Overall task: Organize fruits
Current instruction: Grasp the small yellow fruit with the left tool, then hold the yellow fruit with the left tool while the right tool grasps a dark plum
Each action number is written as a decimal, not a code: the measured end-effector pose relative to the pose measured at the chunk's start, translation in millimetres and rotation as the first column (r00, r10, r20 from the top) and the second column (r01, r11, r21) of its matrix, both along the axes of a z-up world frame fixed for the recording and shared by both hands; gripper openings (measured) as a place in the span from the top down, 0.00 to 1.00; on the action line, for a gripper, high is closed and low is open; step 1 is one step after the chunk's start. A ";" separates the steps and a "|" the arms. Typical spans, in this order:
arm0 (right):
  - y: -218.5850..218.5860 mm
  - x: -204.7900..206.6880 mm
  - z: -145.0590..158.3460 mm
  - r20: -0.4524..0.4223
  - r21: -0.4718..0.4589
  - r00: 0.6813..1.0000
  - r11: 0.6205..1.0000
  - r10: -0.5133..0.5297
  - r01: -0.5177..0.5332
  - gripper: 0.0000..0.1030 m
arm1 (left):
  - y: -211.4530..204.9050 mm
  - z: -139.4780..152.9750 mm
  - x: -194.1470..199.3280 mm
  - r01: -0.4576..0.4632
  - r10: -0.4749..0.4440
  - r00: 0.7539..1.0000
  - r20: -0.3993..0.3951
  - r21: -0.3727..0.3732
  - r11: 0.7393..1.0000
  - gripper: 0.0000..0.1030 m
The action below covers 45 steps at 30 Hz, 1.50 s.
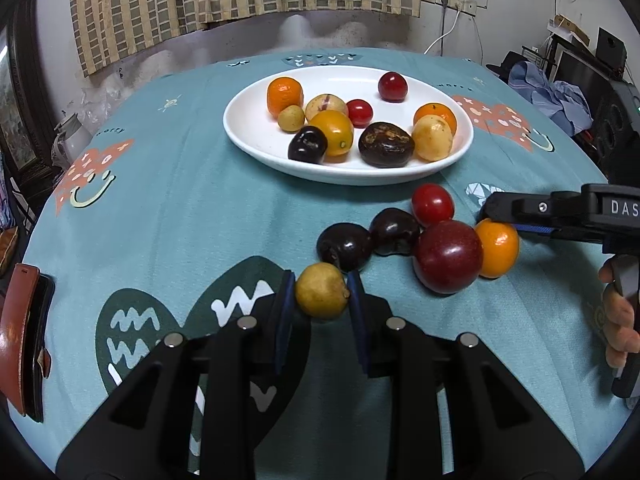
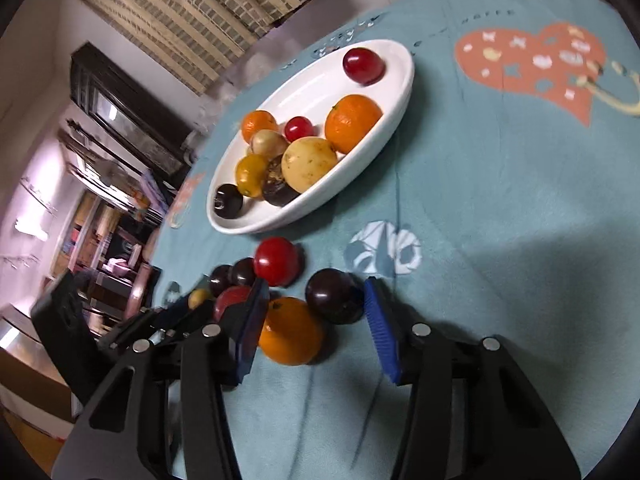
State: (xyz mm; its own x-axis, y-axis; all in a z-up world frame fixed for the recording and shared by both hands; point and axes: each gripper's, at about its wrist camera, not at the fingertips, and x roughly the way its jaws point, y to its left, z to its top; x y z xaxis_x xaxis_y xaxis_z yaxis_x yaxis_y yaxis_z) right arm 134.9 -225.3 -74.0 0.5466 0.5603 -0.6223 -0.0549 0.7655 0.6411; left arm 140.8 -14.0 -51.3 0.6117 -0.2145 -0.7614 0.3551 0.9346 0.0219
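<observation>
A white oval plate [image 1: 256, 140] [image 2: 396, 92] holds several fruits: oranges, red and dark plums, yellow fruits. My left gripper [image 1: 322, 292] is shut on a small yellow fruit [image 1: 321, 296] just above the teal tablecloth. Loose fruits lie in front of the plate: two dark plums [image 1: 346, 246], a red tomato [image 1: 432, 204], a big red plum [image 1: 448, 256] and an orange [image 1: 498, 248] [image 2: 290, 330]. My right gripper [image 2: 316, 312] is open, its jaws around the orange and a dark plum [image 2: 334, 296]. It shows from the side in the left wrist view [image 1: 496, 210].
A brown leather case [image 1: 22, 344] lies at the table's left edge. Curtains, a socket and cluttered shelves stand behind the table. A dark cabinet [image 2: 120, 108] stands to the left in the right wrist view.
</observation>
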 end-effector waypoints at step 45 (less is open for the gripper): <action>10.6 -5.3 21.2 0.039 -0.140 0.999 0.990 0.031 -0.025 0.95 | 2.8 3.5 3.1 -0.003 0.002 1.000 -0.023 -0.045 0.999 0.74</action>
